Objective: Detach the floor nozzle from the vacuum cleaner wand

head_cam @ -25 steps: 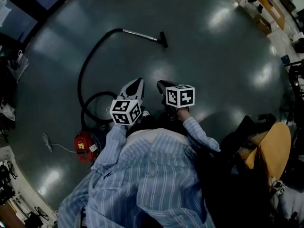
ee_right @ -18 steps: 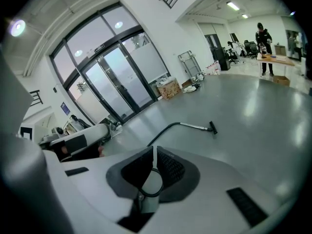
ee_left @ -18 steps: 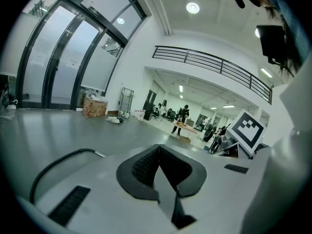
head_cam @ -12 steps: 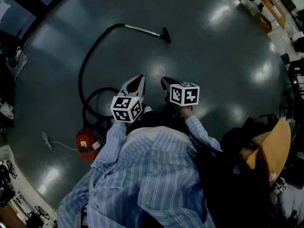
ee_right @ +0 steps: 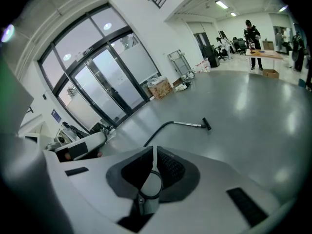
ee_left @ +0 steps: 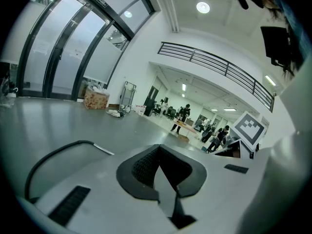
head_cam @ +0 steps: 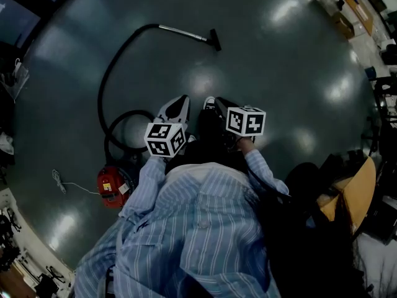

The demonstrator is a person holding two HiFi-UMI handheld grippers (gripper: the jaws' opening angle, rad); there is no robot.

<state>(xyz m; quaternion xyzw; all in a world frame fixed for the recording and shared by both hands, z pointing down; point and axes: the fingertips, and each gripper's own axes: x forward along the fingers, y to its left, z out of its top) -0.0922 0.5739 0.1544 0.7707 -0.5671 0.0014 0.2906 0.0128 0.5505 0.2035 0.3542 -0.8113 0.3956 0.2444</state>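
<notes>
The vacuum's metal wand [head_cam: 182, 33] lies on the grey floor far ahead, with the black floor nozzle [head_cam: 214, 40] on its right end. A black hose [head_cam: 105, 79] curves back to the red vacuum body [head_cam: 110, 185] at my left. Both grippers are held in the air well short of the wand. My left gripper [head_cam: 183, 98] is shut and empty, and so is my right gripper [head_cam: 222, 104]. The right gripper view shows the wand [ee_right: 187, 124] and nozzle [ee_right: 206, 124] beyond its closed jaws. In the left gripper view only the hose [ee_left: 53, 152] and the wand's near end [ee_left: 103, 150] appear.
A white power cord [head_cam: 69, 185] trails on the floor beside the vacuum body. A tan chair-like object [head_cam: 358, 191] and dark bags stand at my right. Glass doors [ee_right: 105, 89], a cardboard box [ee_right: 161, 88] and a cart [ee_right: 179, 62] line the far wall. People stand at a distant table [ee_right: 265, 55].
Both shut grippers have edged forward and a little lower. The view has shifted with the person's steps, and a shoe now shows between the grippers. The vacuum lies as before.
</notes>
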